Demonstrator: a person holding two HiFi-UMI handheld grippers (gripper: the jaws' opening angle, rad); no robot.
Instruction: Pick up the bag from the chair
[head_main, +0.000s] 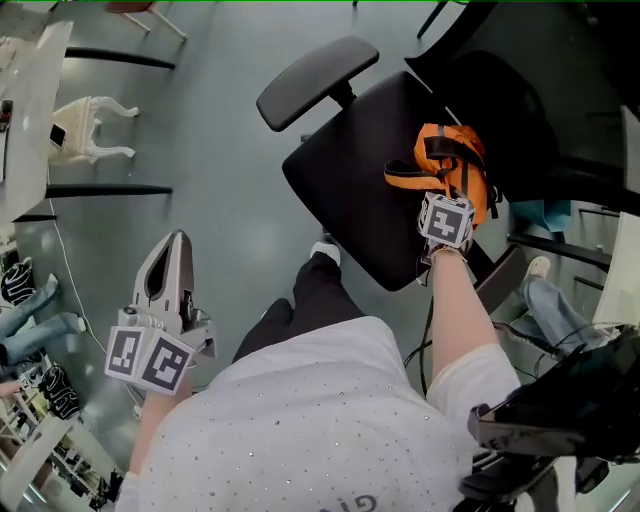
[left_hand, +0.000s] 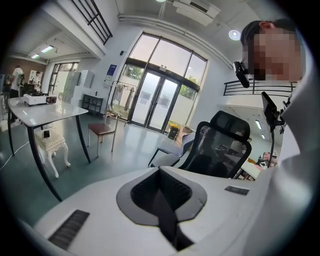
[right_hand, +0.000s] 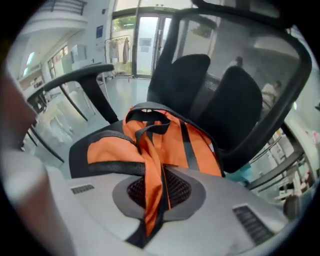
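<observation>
An orange bag with black straps (head_main: 447, 160) lies on the seat of a black office chair (head_main: 355, 195). My right gripper (head_main: 452, 195) reaches onto the seat and is shut on the bag's orange strap (right_hand: 152, 187), which runs down between the closed jaws. The bag's body (right_hand: 170, 142) fills the middle of the right gripper view, with the chair's mesh back behind it. My left gripper (head_main: 175, 262) hangs low at the left over the floor, away from the chair, jaws shut with nothing between them (left_hand: 167, 212).
The chair's grey armrest (head_main: 315, 78) juts out toward the upper left. A small white ornate stool (head_main: 88, 128) stands beside a white table (head_main: 25, 110) at the left. A second mesh chair (left_hand: 220, 145) shows in the left gripper view. Grey-green floor lies between.
</observation>
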